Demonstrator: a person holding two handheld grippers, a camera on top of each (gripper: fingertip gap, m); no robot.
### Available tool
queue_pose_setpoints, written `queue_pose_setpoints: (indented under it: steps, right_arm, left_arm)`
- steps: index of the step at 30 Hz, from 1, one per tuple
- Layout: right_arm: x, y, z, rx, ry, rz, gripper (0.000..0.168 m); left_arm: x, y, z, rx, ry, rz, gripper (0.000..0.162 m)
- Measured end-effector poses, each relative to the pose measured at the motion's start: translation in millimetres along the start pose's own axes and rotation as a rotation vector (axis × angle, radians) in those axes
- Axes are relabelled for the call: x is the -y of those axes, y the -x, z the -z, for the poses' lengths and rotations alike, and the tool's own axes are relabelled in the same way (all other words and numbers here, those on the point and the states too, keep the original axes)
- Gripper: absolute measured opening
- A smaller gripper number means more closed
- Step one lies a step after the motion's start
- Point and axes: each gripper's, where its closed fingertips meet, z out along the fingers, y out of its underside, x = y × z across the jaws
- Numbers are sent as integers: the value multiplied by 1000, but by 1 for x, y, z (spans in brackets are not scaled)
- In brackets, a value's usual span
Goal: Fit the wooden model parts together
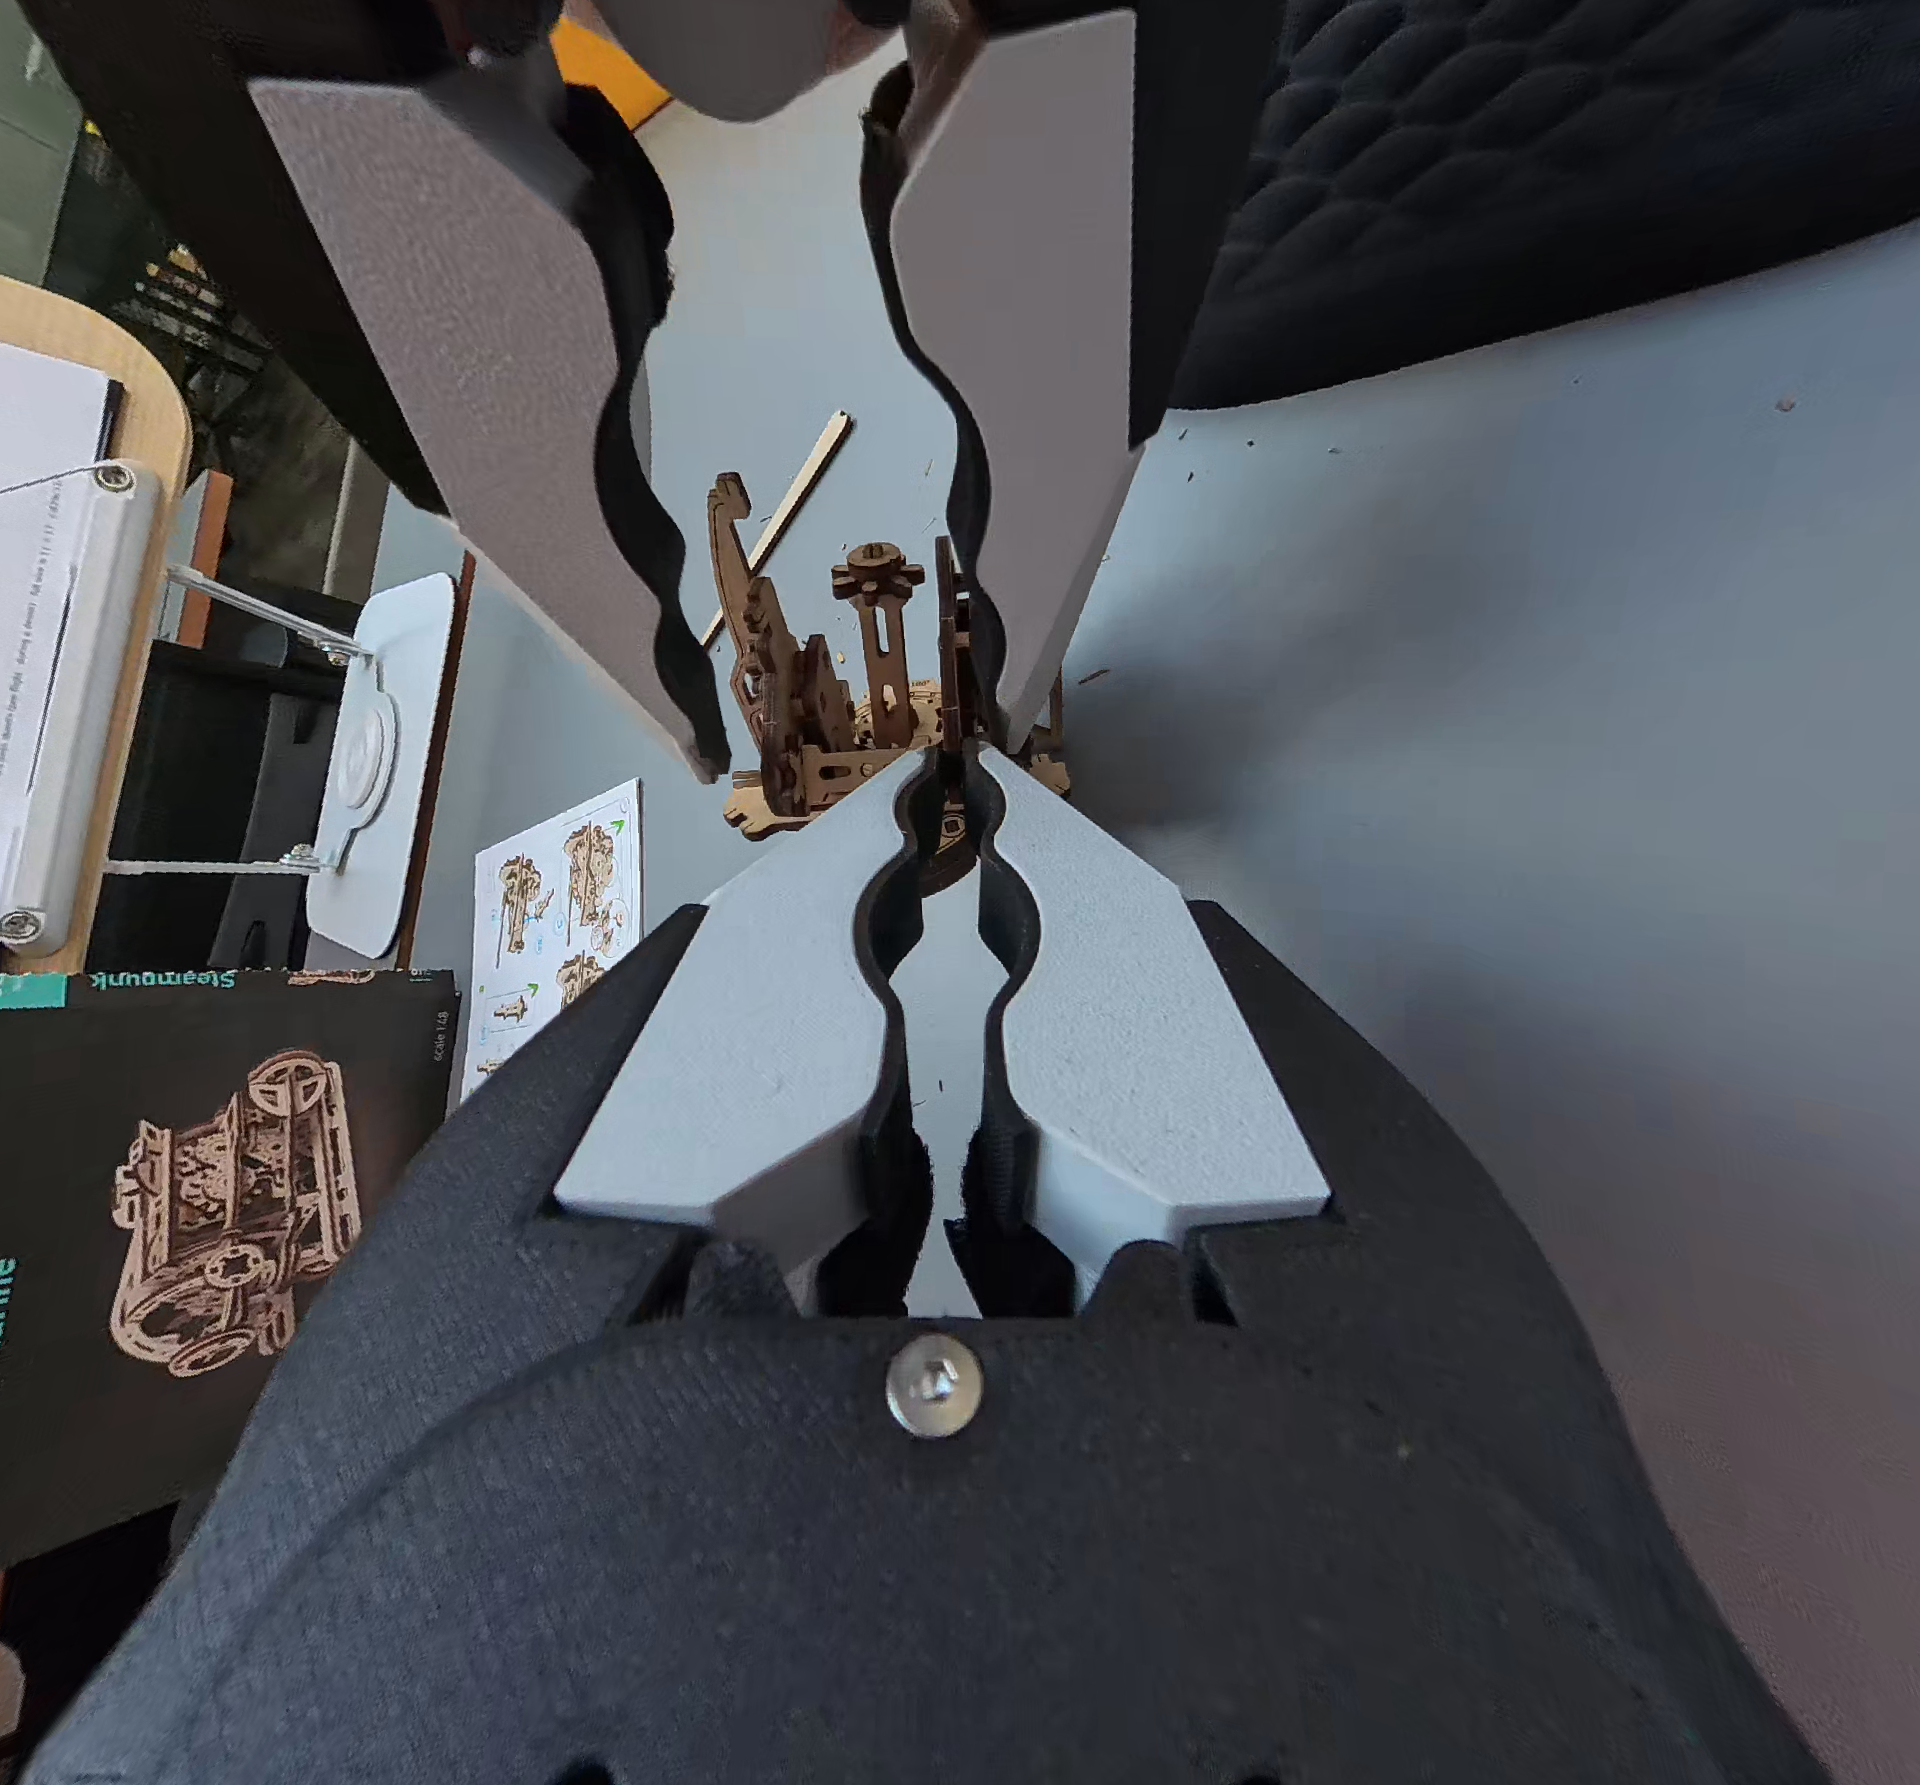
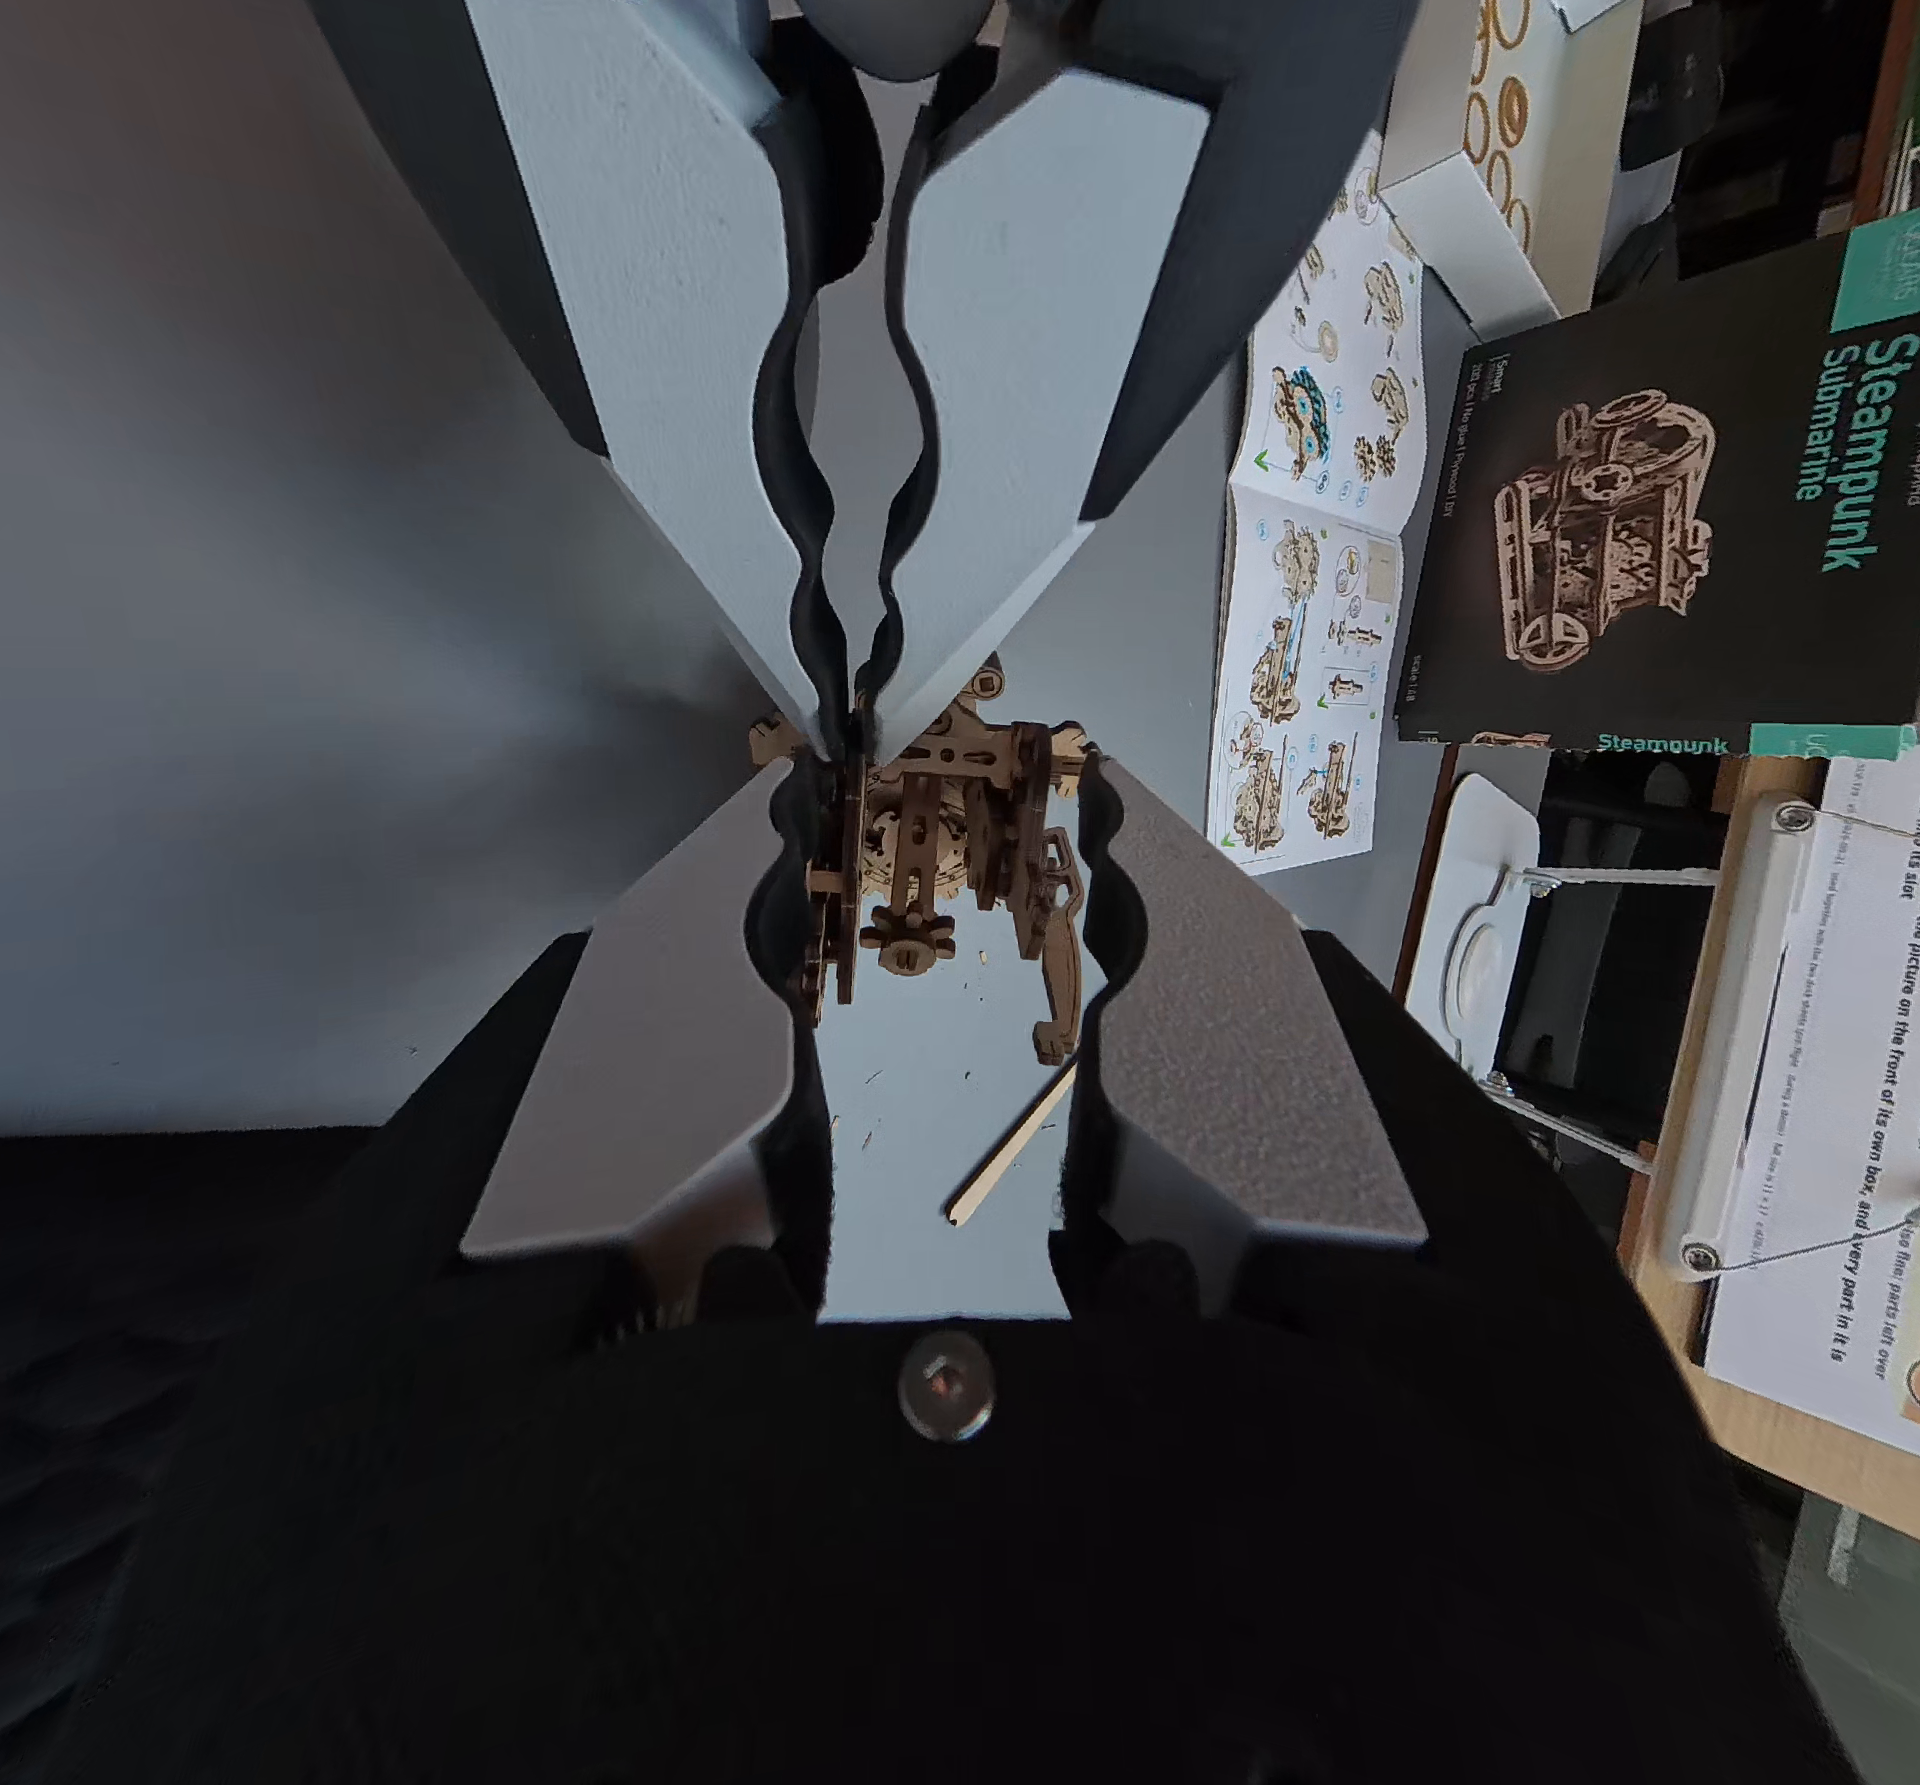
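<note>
A half-built wooden model (image 1: pixel 821 717) stands on the grey table (image 1: pixel 1455 800). A gear-topped shaft (image 1: pixel 878 582) rises from its middle. My left gripper (image 1: pixel 951 774) is shut on a thin dark side plate (image 1: pixel 948 634) at the model's edge. It enters the right wrist view (image 2: pixel 852 727) from the top. My right gripper (image 2: pixel 945 790) is open and straddles the model (image 2: pixel 935 831), with one finger (image 2: pixel 675 1008) against the side plate (image 2: pixel 836 904). It comes in from the top of the left wrist view (image 1: pixel 852 748). A loose wooden stick (image 2: pixel 1013 1153) lies on the table between the right fingers.
An instruction sheet (image 2: pixel 1309 592) and a black kit box (image 2: pixel 1662 509) lie beside the model. A white tray with punched wooden sheets (image 2: pixel 1507 104) sits beyond them. A paper holder (image 2: pixel 1766 1060) stands at the table's edge. A dark quilted cloth (image 1: pixel 1558 94) covers one side. Only a small space, under 4 cm, lies between the two pairs of fingers.
</note>
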Motion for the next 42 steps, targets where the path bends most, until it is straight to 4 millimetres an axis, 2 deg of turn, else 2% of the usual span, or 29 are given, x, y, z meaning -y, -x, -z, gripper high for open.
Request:
queue_pose_setpoints:
  steps: [7,15,19,22,25,29,31,42]
  right_arm:
    - [-6,1,-2,-28,5,-10,40]
    - [-8,1,2,-74,-50,-17,37]
    - [-8,1,3,-87,-67,-23,37]
    - [-9,1,4,-92,-76,-31,37]
    - [-10,1,5,-92,-82,-40,36]
    - [-11,1,5,-92,-94,-53,36]
    - [-12,0,5,-87,-104,-68,36]
    - [-20,-5,5,-45,-193,-162,36]
  left_arm:
    - [1,1,-2,2,21,-25,1]
    - [5,1,-2,16,-44,13,2]
    - [8,5,9,-2,-155,133,15]
    - [0,16,14,11,-186,194,31]
    - [-5,16,7,-17,-169,158,43]
    - [0,21,2,10,-178,53,43]
    - [0,19,-2,-11,-158,9,49]
    - [5,25,-13,-22,-195,-39,37]
